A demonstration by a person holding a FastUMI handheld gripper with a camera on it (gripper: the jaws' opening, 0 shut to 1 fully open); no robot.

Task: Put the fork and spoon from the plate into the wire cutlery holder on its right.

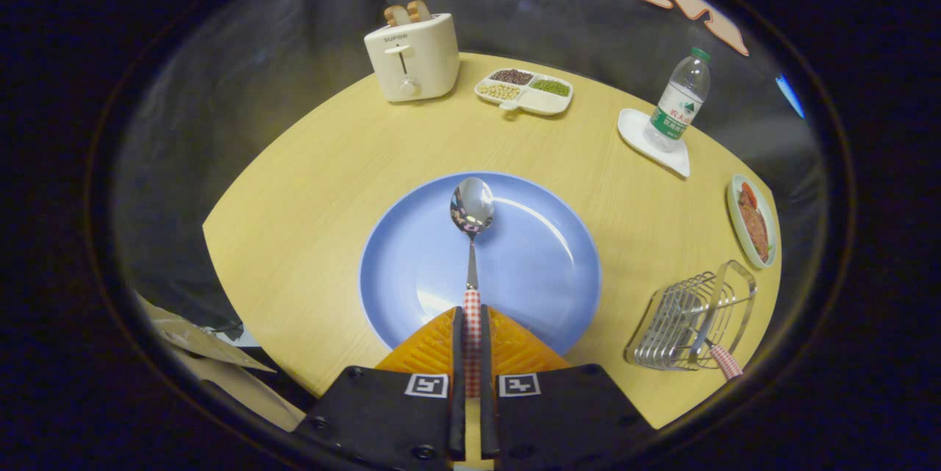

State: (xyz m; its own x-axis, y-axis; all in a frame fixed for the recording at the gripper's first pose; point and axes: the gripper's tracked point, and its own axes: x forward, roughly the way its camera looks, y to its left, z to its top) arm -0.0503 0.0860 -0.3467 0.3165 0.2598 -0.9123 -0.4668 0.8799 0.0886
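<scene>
Between the tongs (471, 342), low in the frame, the spoon (471, 217) is gripped by its checked handle above the blue plate (544, 265). Carry it level toward the wire cutlery holder (691, 320) at lower right, where the fork (717, 335) already stands, and lower it clear of the wires.

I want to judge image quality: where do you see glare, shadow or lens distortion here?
Gripper view: the fisheye bends the table edge into a curve; ceiling light glares on the blue plate and mirrors in the bowl of the spoon, whose handle the gripper holds between closed fingers; the toaster and wire cutlery holder look sharp; soft shadow surrounds the plate.
</scene>
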